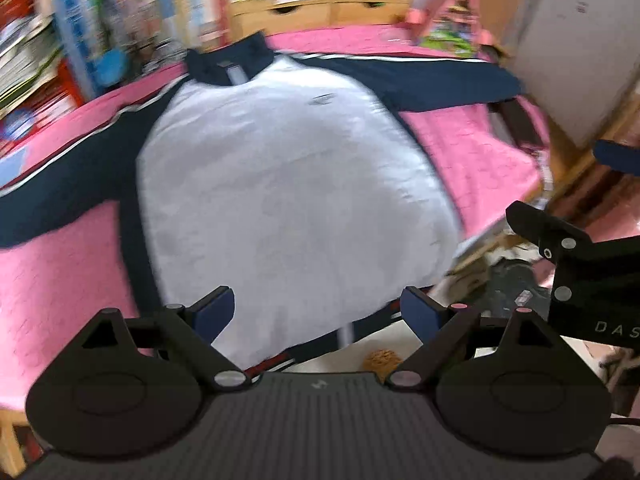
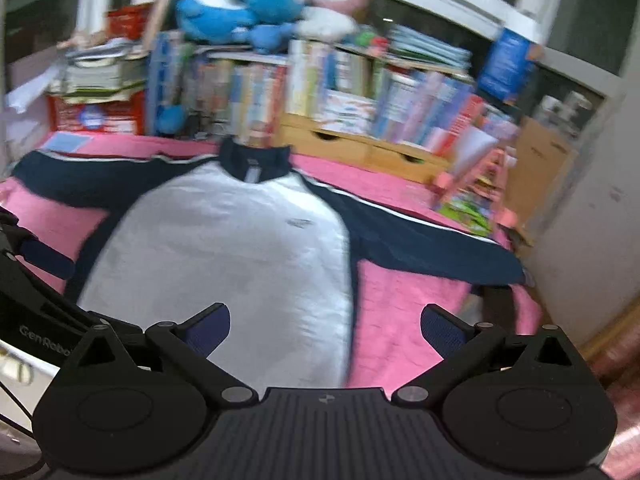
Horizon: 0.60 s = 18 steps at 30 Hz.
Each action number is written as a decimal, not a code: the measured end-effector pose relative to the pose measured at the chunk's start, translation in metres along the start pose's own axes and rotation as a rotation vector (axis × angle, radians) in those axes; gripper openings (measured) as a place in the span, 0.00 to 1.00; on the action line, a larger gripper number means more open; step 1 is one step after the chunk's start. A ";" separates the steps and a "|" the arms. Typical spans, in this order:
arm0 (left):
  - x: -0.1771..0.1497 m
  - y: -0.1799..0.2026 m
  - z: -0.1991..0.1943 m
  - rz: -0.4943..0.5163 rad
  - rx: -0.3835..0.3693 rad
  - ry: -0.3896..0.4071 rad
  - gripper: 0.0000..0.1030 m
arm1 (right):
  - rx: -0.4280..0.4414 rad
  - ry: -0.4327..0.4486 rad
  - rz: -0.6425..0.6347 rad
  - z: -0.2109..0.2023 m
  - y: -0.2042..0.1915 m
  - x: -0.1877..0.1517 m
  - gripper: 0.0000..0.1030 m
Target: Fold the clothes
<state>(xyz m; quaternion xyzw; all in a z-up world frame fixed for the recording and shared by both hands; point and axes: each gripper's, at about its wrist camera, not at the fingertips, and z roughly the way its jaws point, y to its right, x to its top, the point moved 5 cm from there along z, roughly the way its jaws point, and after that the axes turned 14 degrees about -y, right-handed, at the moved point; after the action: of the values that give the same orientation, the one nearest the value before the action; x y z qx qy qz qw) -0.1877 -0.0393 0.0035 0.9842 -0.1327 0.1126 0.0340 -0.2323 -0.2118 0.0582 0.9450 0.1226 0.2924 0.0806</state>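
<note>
You see a pink cover [image 2: 400, 320] on the table, books [image 2: 340, 92] shelved behind it, wooden drawers [image 2: 360, 146] beneath them, and plush toys [image 2: 276, 0] on top.

Left gripper [image 1: 318, 312]: jaws spread wide, blue pads facing each other, nothing between them, tilted steeply downward at the near edge of the scene. Right gripper [image 2: 326, 328]: jaws likewise wide apart and empty, angled down less steeply; it sits just right of the left one, the two apart.
</note>
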 end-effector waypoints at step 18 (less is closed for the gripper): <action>-0.075 -0.095 -0.006 -0.345 0.077 -0.108 0.88 | 0.200 -0.022 -0.316 0.007 -0.129 0.021 1.00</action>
<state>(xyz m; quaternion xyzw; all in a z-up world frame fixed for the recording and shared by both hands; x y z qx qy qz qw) -0.2335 0.0716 -0.0115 0.9975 0.0407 0.0571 0.0081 -0.2352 -0.0834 0.0343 0.9204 0.2971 0.2520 0.0326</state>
